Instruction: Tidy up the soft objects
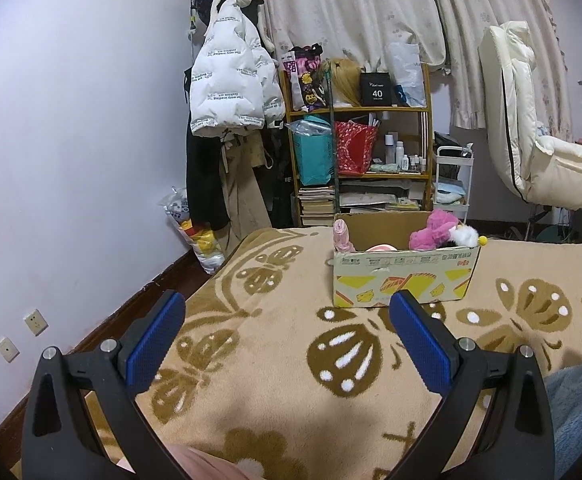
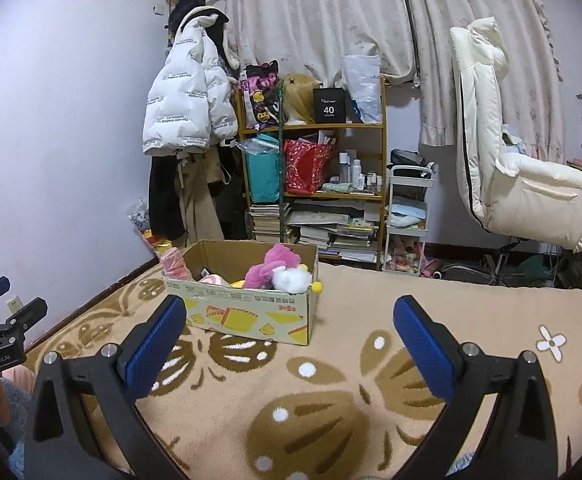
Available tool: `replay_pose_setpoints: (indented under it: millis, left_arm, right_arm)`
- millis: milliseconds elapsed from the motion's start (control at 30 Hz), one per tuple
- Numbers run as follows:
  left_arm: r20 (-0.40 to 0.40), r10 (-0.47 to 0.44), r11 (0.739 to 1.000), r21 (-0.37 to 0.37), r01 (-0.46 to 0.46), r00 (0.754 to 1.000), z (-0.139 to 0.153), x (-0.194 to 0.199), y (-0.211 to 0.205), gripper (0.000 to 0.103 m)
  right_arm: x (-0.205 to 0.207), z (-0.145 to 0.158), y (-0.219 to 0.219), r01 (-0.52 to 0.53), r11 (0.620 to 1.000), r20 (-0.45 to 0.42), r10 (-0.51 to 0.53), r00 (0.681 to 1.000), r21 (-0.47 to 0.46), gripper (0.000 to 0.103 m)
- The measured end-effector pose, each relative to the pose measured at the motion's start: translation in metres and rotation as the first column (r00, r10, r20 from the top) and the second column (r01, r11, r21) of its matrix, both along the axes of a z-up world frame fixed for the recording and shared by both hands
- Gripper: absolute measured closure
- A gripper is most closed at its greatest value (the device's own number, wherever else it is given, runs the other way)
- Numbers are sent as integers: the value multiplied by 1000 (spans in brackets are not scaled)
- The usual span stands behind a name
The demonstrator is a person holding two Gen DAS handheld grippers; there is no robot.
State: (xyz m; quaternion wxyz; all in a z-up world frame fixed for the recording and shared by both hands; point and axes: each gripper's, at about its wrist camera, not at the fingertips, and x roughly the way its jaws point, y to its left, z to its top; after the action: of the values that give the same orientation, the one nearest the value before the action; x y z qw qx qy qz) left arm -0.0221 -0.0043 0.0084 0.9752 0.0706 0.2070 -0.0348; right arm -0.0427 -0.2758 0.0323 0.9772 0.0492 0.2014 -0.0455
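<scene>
Both grippers wide apart and empty above the blanket.
The left gripper and right gripper face the box, where a pink toy and white toy lie.

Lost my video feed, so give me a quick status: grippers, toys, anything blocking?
Left gripper and right gripper: jaws open, empty. Pink plush and white plush sit in cardboard box on blanket. Nothing blocking the box.
</scene>
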Motion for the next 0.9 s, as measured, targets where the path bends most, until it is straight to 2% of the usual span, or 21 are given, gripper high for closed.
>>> replay_pose_setpoints:
  millis: [267, 900]
  left_arm:
    - [11, -11, 1000, 15, 11, 1000, 1, -2, -2, 2]
    - [12, 9, 1000, -9, -9, 1000, 0, -2, 2, 2]
  right_arm:
    - [0, 1, 0, 1, 1000, -1, -1, 1000, -1, 0]
    - [1, 1, 0, 3, 1000, -11, -3, 1000, -1, 0]
